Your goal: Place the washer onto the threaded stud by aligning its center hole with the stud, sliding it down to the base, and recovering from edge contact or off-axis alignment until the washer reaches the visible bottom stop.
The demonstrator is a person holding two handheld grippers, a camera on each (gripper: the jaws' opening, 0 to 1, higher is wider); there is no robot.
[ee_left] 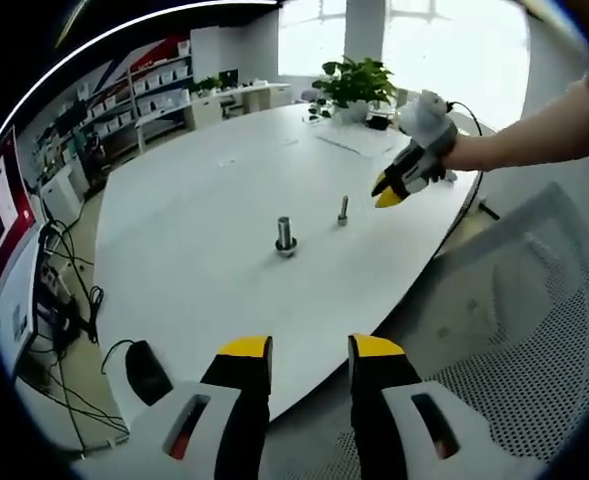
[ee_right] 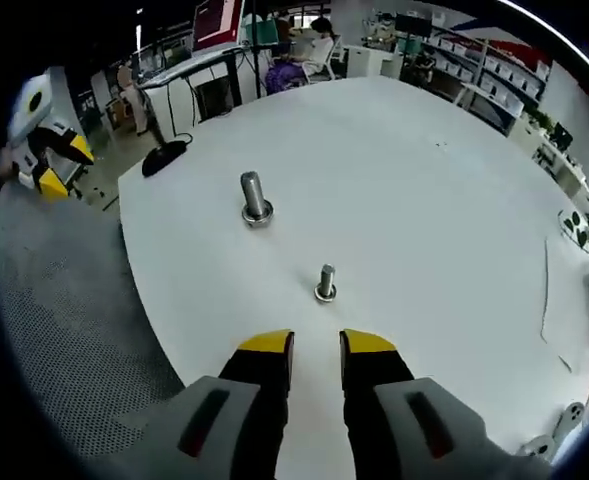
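Opposing views over shared table [ee_left: 204,200]

Ahead of the left tongs [ee_left: 310,350], the ring at the foot of the larger stud [ee_left: 285,236] is too small to tell a washer from the stud's own base. The same goes for the smaller stud [ee_right: 325,283] just ahead of the right tongs [ee_right: 316,343]. Each pair's rear body is cut off by the lower edge. The table [ee_right: 444,230] runs out of frame on the far side, and the shelves [ee_left: 139,95] beyond are blurred.
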